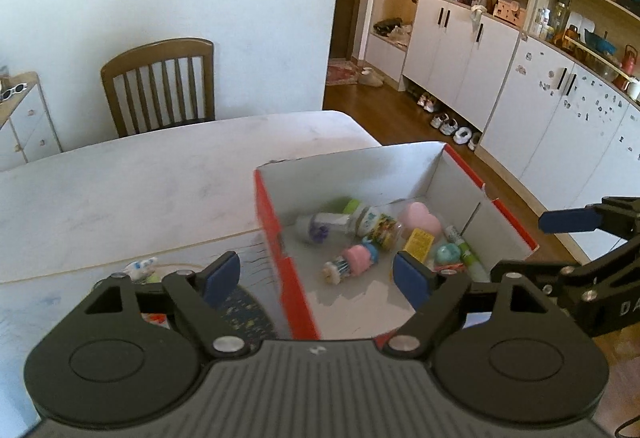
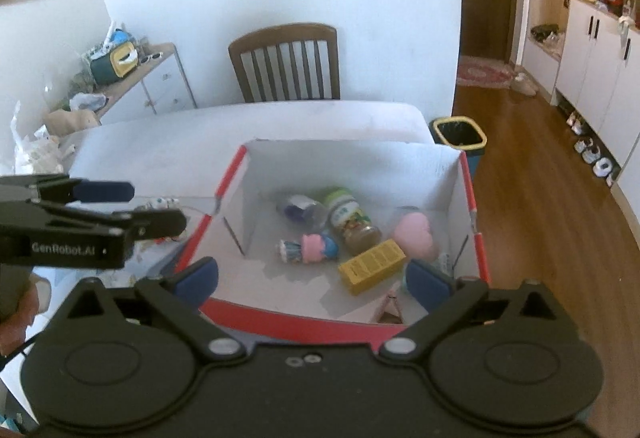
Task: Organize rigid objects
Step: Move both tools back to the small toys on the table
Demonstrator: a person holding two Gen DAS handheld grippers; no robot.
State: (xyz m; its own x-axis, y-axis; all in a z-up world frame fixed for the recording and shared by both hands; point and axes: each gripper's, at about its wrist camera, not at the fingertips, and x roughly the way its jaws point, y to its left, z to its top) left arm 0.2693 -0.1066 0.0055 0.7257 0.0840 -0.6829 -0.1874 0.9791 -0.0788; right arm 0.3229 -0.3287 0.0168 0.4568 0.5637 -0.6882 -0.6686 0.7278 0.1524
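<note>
Since most small things already lie inside the red-edged cardboard box (image 2: 468,197) on the table (image 1: 140,177), the task seems nearly finished; only a small white toy (image 1: 140,266) remains beside it. Inside are a jar (image 2: 352,222), a yellow carton (image 2: 372,266) and a pink heart (image 2: 414,234). The left gripper (image 1: 318,274) and right gripper (image 2: 312,278) are both spread, holding nothing.

Both wrist views angled down, near, sharing box (image 1: 460,173) interior.

Two black tools (image 1: 316,278) (image 2: 316,280) with blue finger pads (image 1: 410,280), silver pivot screws, white "GenRobot.AI" lettering.
</note>
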